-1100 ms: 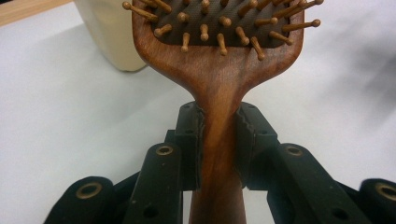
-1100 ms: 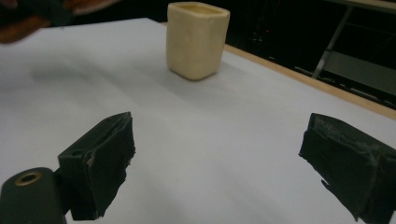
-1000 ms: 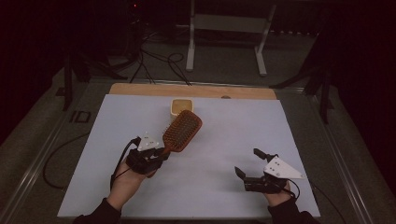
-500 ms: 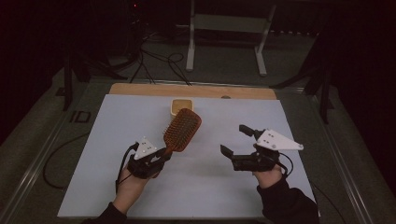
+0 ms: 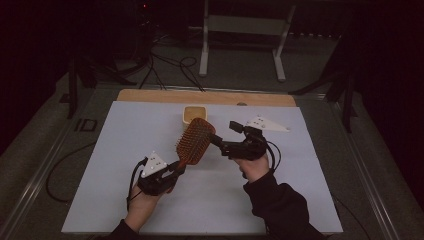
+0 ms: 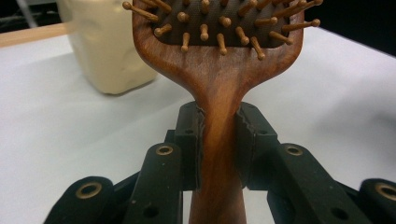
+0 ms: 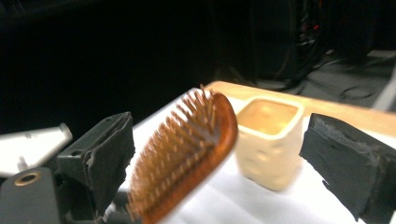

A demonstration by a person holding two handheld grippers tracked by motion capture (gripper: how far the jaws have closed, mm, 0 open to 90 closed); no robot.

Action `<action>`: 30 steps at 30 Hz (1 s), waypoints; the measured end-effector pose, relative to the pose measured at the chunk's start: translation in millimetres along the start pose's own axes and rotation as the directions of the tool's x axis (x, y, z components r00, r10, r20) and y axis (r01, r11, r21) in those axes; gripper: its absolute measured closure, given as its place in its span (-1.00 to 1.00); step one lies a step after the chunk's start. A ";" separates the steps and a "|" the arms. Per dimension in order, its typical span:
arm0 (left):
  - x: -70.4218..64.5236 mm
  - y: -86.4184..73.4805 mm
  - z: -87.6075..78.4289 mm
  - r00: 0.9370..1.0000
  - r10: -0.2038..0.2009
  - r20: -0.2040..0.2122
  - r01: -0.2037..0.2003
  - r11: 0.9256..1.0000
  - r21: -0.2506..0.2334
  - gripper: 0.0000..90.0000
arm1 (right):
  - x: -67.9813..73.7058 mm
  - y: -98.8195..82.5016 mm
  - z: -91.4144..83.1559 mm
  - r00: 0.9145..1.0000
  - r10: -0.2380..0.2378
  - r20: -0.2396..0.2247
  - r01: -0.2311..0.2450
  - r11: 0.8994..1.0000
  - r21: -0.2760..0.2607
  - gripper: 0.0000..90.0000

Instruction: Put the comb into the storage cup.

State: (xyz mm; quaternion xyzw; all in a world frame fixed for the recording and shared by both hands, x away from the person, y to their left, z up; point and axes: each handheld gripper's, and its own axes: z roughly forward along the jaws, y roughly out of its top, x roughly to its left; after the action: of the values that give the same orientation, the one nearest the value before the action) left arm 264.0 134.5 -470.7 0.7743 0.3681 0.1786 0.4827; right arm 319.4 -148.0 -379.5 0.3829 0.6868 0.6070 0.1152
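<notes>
A wooden hairbrush [image 5: 194, 142] with peg bristles points away from me toward a cream cup [image 5: 193, 114]. My left gripper [image 5: 172, 172] is shut on its handle; in the left gripper view the two black pads [image 6: 191, 140] press on either side of the handle, just below the brush [image 6: 219, 70] head. My right gripper [image 5: 224, 134] is open and reaches in from the right beside the brush head. In the right gripper view the brush [image 7: 187, 144] lies between the wide-apart pads [image 7: 345, 163], closer to the left one, with the cup [image 7: 268, 140] behind.
A white mat [image 5: 120, 150] covers the table, with a wooden strip [image 5: 150, 95] along its far edge. The cup stands at the far middle of the mat. Cables and a metal stand [image 5: 242, 45] lie on the dark floor beyond.
My right gripper has moved left and away from me, from the near right of the mat up to the brush head. The left gripper and the brush have barely shifted.
</notes>
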 end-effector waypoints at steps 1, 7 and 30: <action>0.0 0.5 0.2 1.000 0.002 0.011 -0.001 1.000 -0.002 0.63 | -1.5 -0.5 3.3 0.999 0.047 -0.002 -0.047 0.999 -0.002 -0.81; -5.5 1.3 0.4 1.000 0.024 0.015 -0.023 0.999 -0.031 0.63 | -8.2 -11.3 18.9 0.967 0.238 -0.090 -0.238 0.971 0.009 -0.81; -13.5 1.6 6.1 0.999 0.018 0.031 -0.016 0.999 -0.037 0.62 | -6.7 -30.3 43.6 0.896 0.419 -0.149 -0.410 0.908 0.089 0.03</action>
State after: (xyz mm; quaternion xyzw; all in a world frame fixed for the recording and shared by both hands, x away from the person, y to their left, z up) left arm 259.5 120.2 -471.2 0.7710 0.3506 0.1774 0.5012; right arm 339.4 -119.1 -419.8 0.4720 0.6132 0.6277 -0.0847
